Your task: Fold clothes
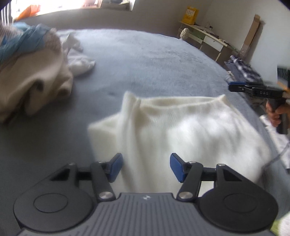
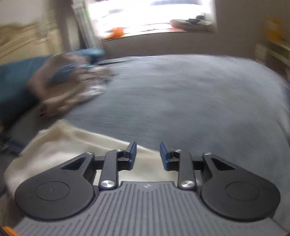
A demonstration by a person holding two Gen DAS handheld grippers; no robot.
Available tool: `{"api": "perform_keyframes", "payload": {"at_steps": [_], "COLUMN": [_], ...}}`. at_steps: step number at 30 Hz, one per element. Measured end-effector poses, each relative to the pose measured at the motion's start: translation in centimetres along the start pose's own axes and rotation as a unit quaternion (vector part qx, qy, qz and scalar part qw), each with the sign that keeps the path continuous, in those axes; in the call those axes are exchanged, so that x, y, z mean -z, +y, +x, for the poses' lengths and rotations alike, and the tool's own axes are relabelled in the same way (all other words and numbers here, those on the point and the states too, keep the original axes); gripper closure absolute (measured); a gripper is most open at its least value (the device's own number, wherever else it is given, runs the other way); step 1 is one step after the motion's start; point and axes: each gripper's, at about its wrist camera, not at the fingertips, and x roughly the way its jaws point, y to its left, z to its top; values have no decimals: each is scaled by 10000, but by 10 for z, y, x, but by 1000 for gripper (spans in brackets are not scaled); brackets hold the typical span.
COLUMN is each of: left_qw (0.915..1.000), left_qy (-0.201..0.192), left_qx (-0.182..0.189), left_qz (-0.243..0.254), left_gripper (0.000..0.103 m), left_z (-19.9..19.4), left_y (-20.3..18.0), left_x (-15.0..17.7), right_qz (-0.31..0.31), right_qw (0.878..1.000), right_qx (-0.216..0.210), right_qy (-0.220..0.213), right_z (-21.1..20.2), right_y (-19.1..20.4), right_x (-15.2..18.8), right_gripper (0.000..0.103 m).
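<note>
A white knit sweater lies folded on the grey-blue bed cover. My left gripper hangs over its near edge, open, blue pads apart with nothing pinched between them. In the left wrist view the right gripper shows at the far right edge, held by a hand, off the sweater's right side. In the blurred right wrist view the right gripper stands open above the sweater's cream edge, its pads free of cloth.
A heap of beige, blue and white clothes lies at the left of the bed. A dark patterned garment rests at the bed's right edge. A white desk and a yellow box stand by the far wall.
</note>
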Motion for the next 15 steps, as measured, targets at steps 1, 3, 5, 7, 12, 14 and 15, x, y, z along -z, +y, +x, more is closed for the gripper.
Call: {"api": "perform_keyframes", "payload": {"at_steps": [1,3,5,7,12,14,15], "left_qw": [9998,9985,9973,9968,9971,9974,9975], "left_qy": [-96,-194,-216,-251,-329,-353,-365], "left_qx": [-114,-379,-519,-529,-456,-417,-401], "left_qz": [112,341,476,549,516,469,454], "left_gripper": [44,45,46,45,52,56,59], "left_z": [7,22,33,39,41,41,41], "left_y": [-4,-11,-15,-16,-10,-5,-3], "left_x": [-3,-8,-12,-13,-9,-9,-9], "right_qz": [-273,-794,-1334,-1734,-2308,-2444,-2491], "right_qw": [9993,9934,9839,9745,9583,9538,9521], "right_qx": [-230,-701,-968,-1083,-1232,-1253,-1270], "right_qy": [116,432,692,922,1152,1215,1239], "right_z": [17,52,86,115,156,163,165], "right_y": [15,47,77,102,136,142,144], "right_x": [-10,-23,-30,-33,-34,-30,-29], "right_gripper": [71,71,71,71,71,71,71]}}
